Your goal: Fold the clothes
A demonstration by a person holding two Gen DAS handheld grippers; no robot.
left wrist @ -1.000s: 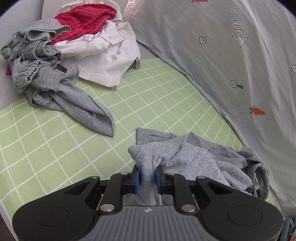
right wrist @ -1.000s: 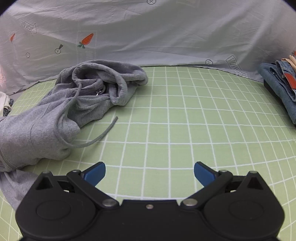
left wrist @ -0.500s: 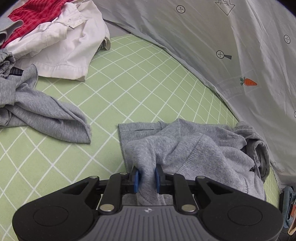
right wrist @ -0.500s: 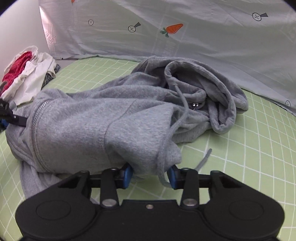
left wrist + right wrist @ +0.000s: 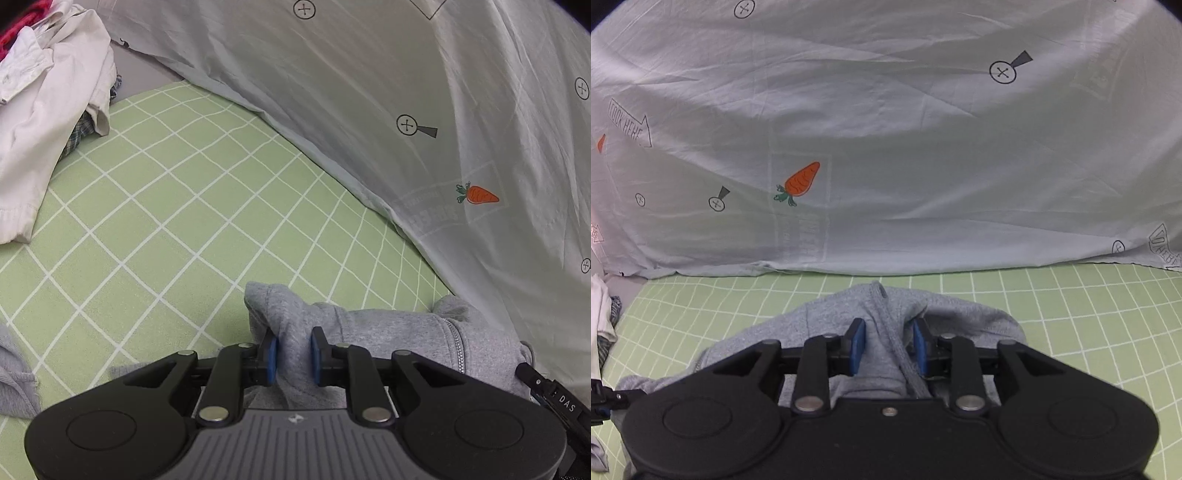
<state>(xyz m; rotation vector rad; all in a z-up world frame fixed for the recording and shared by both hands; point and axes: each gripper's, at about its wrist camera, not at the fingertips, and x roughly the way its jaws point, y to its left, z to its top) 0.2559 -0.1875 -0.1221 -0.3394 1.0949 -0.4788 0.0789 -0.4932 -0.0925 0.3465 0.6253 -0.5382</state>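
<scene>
While both tools grip it, the soft grey fleece zip hoodie [image 5: 413,332] lies bunched on the green white-gridded bed sheet [image 5: 192,206], near the sheet's far edge where the pale carrot-printed backdrop cloth [image 5: 369,92] comes down. The left gripper [image 5: 293,356] is narrowed onto a thick fold of the fleece, its blue pads [image 5: 272,354] pressing the cloth from both sides. The right gripper [image 5: 888,347] has fleece and the grey drawcord [image 5: 897,350] between its jaws, which are opening slightly; the pads [image 5: 857,345] appear to rest against the fabric. A white cotton garment [image 5: 40,122] lies heaped at the sheet's far left corner, well apart.

Handling, as judged: the fleece is limp, light and compressible, not slippery or fragile, and will sag and drag between two holds. Seams, hem and the zip edge [image 5: 458,350] give firmer, better-defined holds than loose bulk; the drawcord alone would slide out.
</scene>
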